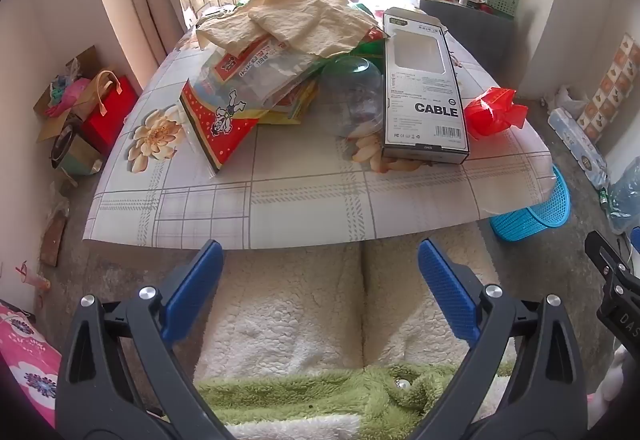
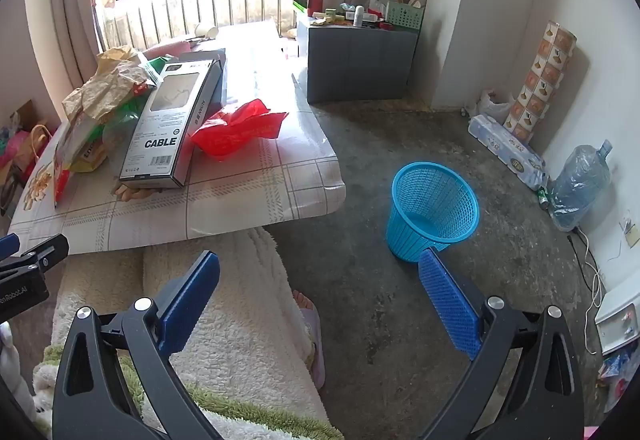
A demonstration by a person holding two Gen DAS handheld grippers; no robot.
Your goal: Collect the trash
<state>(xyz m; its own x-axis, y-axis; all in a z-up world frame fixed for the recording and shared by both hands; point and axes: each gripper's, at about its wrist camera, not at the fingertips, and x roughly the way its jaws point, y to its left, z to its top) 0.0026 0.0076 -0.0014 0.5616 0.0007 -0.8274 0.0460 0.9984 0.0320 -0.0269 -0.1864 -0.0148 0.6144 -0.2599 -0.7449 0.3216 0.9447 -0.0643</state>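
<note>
Your left tongs hang spread wide over your lap, with nothing between the blue pads; beneath them lie your cream fleece trousers and a green fleece hem. Your right tongs are spread just as wide and empty, angled down over your right leg and the bare concrete floor, with your slippered foot showing between the pads.

Just ahead of both, the desk carries the trash on its checked, flowered cloth. From your left to right it holds a red and clear snack bag, crumpled yellowish paper heaped on top of more wrappers, a clear plastic dome, a grey box marked CABLE leaning over some peanut shells, and a crumpled red plastic bag near the right edge.

On the floor beside the desk's right corner stands a blue mesh basket, upright and apparently empty, just beyond your right tongs' right pad.
</note>
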